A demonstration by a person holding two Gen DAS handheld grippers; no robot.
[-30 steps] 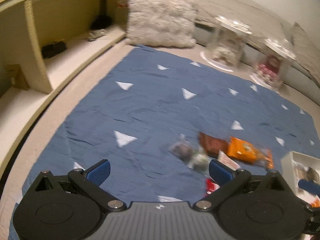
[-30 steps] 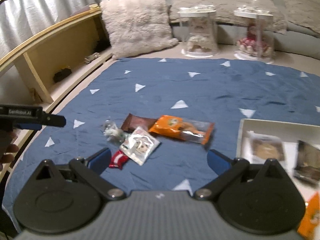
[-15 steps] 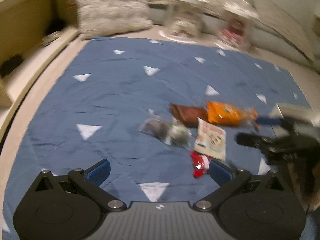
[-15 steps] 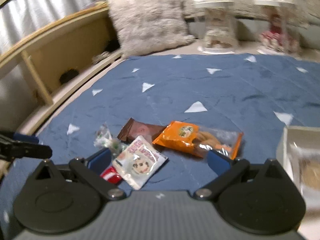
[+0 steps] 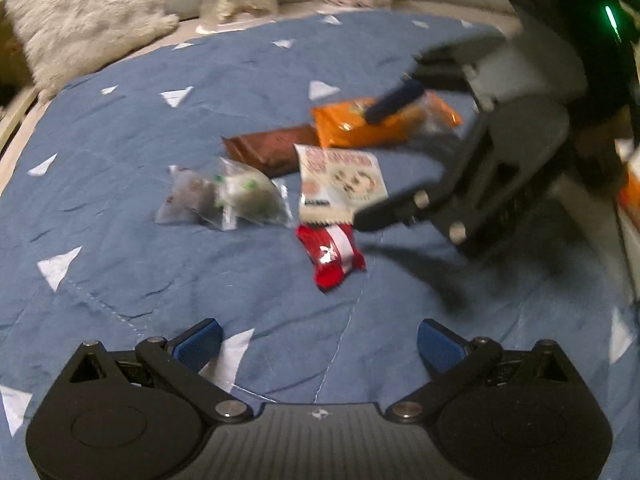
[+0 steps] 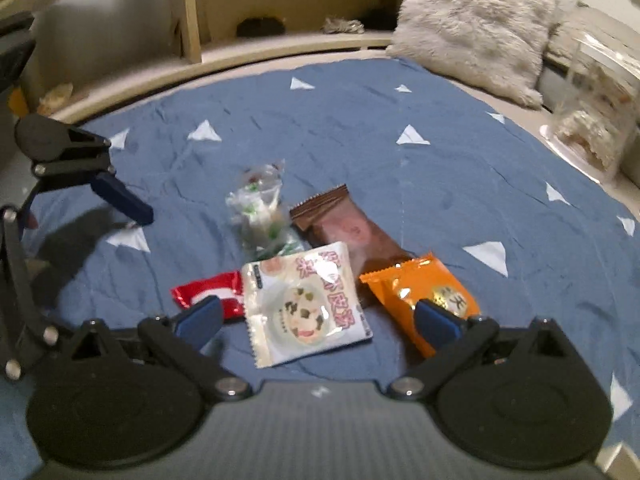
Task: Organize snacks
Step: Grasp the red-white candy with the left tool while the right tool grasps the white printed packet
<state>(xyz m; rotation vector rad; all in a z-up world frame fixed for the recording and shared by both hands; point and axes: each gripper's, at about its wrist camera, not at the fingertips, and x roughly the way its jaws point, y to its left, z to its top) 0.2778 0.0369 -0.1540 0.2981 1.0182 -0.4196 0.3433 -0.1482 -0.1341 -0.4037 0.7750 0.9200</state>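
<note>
Several snack packets lie bunched on a blue cloth (image 5: 240, 80). They are a white cartoon-print packet (image 6: 304, 304), a red packet (image 5: 332, 254), an orange packet (image 5: 360, 124), a brown bar (image 5: 272, 152) and clear wrapped sweets (image 5: 228, 198). My right gripper (image 6: 320, 320) is open and low over the cloth, with the white packet lying between its fingers. One of its pads overlaps the red packet (image 6: 208, 292), the other the orange packet (image 6: 424, 292). My left gripper (image 5: 320, 344) is open and empty, short of the red packet. The left view shows the right gripper (image 5: 366, 168) reaching in from the right.
A fluffy cushion (image 6: 472, 24) and clear lidded jars (image 6: 592, 112) stand beyond the cloth. A curved wooden shelf (image 6: 280, 48) runs along its far side. A white box (image 5: 630, 236) holding packets shows at the far right edge.
Both grippers have closed in on the snack pile. The right one dropped low around the white packet, and the left one swung right until the right gripper filled its view. Both stayed open.
</note>
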